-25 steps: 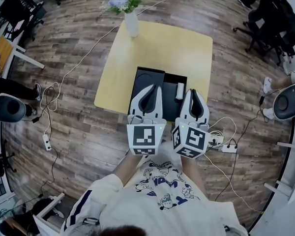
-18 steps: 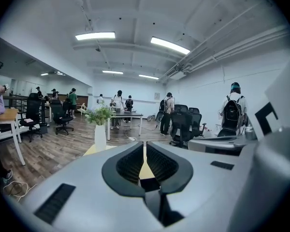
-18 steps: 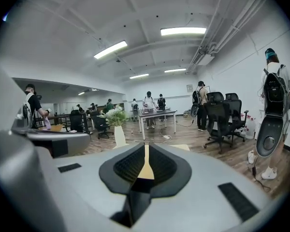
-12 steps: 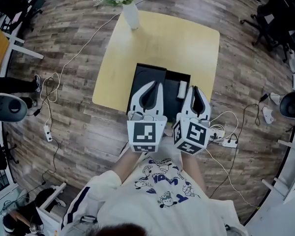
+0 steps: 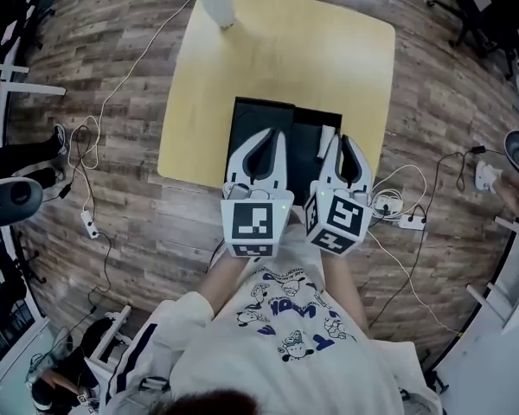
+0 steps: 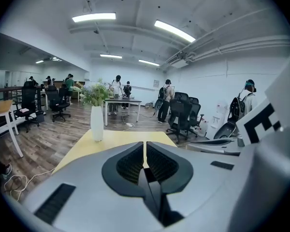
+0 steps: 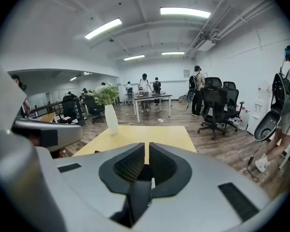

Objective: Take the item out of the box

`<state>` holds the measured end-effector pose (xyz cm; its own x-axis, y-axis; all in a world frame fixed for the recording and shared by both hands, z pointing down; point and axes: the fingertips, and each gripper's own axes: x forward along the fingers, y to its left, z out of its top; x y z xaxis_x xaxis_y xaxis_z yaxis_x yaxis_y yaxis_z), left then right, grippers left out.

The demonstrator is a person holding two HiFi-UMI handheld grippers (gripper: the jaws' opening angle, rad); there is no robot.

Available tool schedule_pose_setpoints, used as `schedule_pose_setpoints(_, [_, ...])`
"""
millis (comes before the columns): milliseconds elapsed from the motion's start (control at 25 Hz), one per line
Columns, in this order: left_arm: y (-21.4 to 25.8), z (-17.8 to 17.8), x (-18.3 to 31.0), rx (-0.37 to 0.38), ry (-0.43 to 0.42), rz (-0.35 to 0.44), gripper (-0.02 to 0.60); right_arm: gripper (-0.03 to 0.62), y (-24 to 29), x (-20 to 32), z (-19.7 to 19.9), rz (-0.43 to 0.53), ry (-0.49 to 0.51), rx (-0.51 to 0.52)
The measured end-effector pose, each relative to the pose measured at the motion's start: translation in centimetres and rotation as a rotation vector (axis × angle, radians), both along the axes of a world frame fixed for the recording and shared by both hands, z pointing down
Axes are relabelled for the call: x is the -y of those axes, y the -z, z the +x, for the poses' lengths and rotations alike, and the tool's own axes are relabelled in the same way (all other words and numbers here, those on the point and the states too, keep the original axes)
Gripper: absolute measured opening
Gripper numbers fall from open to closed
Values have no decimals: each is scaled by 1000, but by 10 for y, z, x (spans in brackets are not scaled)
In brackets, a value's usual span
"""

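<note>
We see a pale yellow surface [image 5: 277, 50], smooth and square with rounded corners, standing on a floor [image 5: 121, 188] of grey-brown wood planks. At its near edge lies the box [image 5: 258, 113], matt black and rectangular. Its left part is a raised flat panel and its right part a lower open well. The item [image 5: 326, 138], a small smooth white oblong, sits in that right well, near the box's right wall and just beside the tip of the right gripper [image 5: 340, 139]. A slim white vase [image 5: 216, 3] with flowers stands at the far left corner, well apart from the box.

The left gripper [image 5: 278, 135] and the right gripper lie side by side, both pointing away from the person and tilted downward over the near half of the box. We cannot tell whether they touch it. Each has a smooth, pale grey plastic shell that tapers to a point, with black ribbed pads inside, and a marker cube [image 5: 257, 226] at its rear. Bare forearms reach out to them from a white printed shirt [image 5: 281, 335], and the hands are hidden under the cubes.

In the left gripper view the jaws are closed: only a thin slit parts the ribbed pads, and nothing sits between them. The right gripper view shows the same, its jaws closed and empty. Beyond both tips we see the yellow surface and the vase.
</note>
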<state>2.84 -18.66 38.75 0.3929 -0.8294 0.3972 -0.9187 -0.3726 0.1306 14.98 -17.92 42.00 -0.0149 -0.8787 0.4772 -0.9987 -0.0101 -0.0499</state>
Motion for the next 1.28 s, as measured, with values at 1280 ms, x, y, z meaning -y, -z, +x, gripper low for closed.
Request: schedule_pose_setpoints(1280, [-76, -8, 14, 10, -12, -189, 29, 150, -121, -7, 1, -468, -31, -97])
